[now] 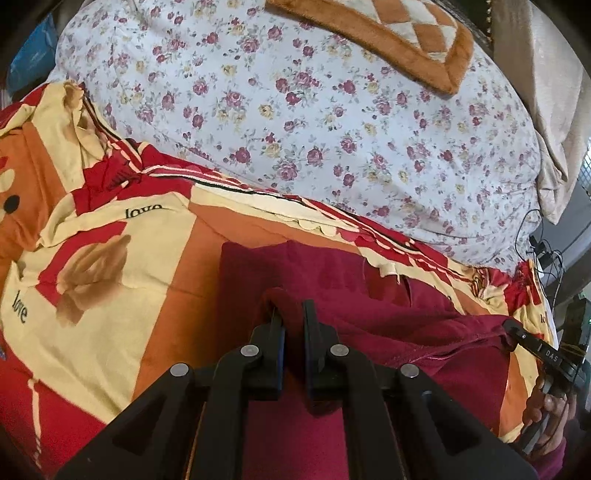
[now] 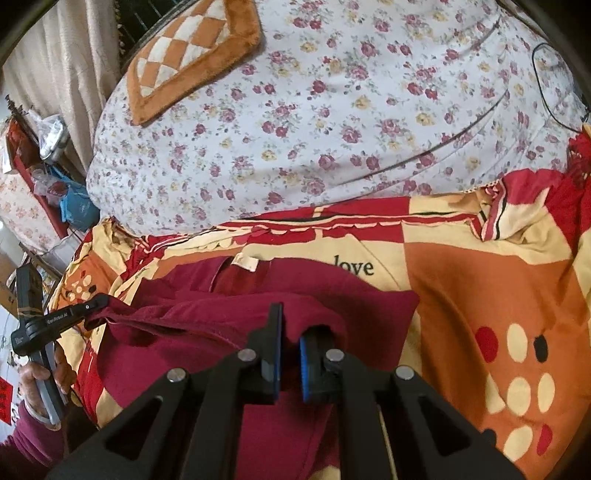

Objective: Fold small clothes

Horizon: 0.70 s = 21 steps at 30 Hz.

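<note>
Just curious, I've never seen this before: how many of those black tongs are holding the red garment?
2. The left tongs pinch a raised fold of the maroon garment near its left side; the right tongs pinch a fold toward its right side.

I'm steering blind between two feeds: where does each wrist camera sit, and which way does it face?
Left wrist: rides the left gripper, looks along its fingers, pinching the garment; far right, the right gripper and hand.
Right wrist: rides the right gripper, pinching the garment; far left, the left gripper and hand.
Shared: garment, quilt, floral sheet, cushion. Both face up the bed.
</note>
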Tool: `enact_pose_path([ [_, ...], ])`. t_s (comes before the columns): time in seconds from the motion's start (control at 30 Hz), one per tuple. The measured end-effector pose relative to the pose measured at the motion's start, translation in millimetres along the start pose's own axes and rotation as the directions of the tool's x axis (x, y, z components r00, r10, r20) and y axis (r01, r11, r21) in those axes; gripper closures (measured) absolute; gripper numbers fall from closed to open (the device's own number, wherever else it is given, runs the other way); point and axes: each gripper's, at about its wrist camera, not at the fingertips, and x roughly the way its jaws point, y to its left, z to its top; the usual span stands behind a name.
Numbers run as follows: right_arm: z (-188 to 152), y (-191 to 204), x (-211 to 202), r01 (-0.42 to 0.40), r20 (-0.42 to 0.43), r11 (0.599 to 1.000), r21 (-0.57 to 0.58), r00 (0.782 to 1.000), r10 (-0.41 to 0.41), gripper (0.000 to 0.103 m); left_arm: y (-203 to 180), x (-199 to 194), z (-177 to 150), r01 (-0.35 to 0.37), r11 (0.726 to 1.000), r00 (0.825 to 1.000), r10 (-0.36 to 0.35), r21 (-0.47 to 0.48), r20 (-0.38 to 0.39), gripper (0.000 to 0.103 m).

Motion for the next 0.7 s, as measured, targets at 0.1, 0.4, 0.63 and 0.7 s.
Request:
enact_pose_path([
  [0.1, 8.0, -6.8, 14.1, 0.009, -0.009, 1.0, 0.021, 1.0, -0.008, 0.096, 1.1, 14.2, 7.8, -0.001, 1.0, 1.0, 0.001, -0.007, -0.017, 0.103],
  [0.4, 11.4, -36.2, 61.7, 0.025, -0.091, 0.992, 0.126, 0.996, -0.013, 0.091, 14.9, 62.9, 20.9, 0.04, 0.996, 0.995, -0.046, -0.075, -0.09, 0.101],
  [0.63, 12.3, -44.0, 42.0, 0.015, -0.035, 0.98, 0.198, 0.999, -0.008, 0.039, 32.5, 45.2, 32.9, 0.176, 0.963, 0.981, -0.188, -0.206, -0.039, 0.058],
  [0.7, 14.1, -35.9, 23.9, 0.05, 0.025, 0.987, 0.15, 0.998, -0.054, 0.036, 33.3, 31.4, 36.9, 0.179, 0.963, 0.984, -0.18, -0.201, 0.01, 0.054],
])
